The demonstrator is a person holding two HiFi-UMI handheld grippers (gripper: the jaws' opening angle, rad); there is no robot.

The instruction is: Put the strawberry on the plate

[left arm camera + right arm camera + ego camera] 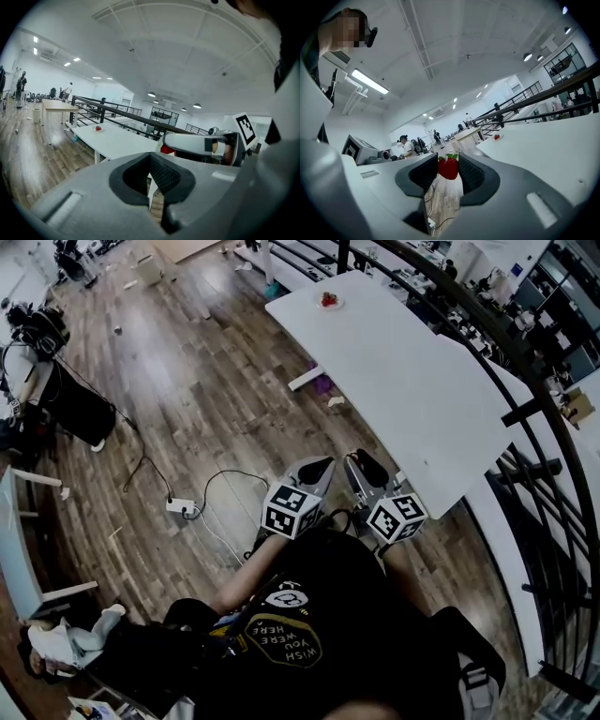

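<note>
Right gripper (448, 174) has the strawberry (448, 167) pinched between its ribbed dark pads (472, 174). The fruit is glossy red with a green leafy cap on top, and it sits right at the jaw tips. Left gripper (150, 177) shows its jaws drawn together to a thin slit with nothing between them, matte grey shell around black textured padding. From the head view both grippers sit low and close to the person's body, side by side, each carrying its cube of square markers (292, 510). They hang above the wood-plank floor (187, 399), just off the near end of the long, smooth white table (403, 399). Way up at the far end is the small round plate (336, 305), with something small and red (328, 298) on it. That plate is well apart from the gripped strawberry. Dark metal railing (525, 409) curves along the table's right side.
</note>
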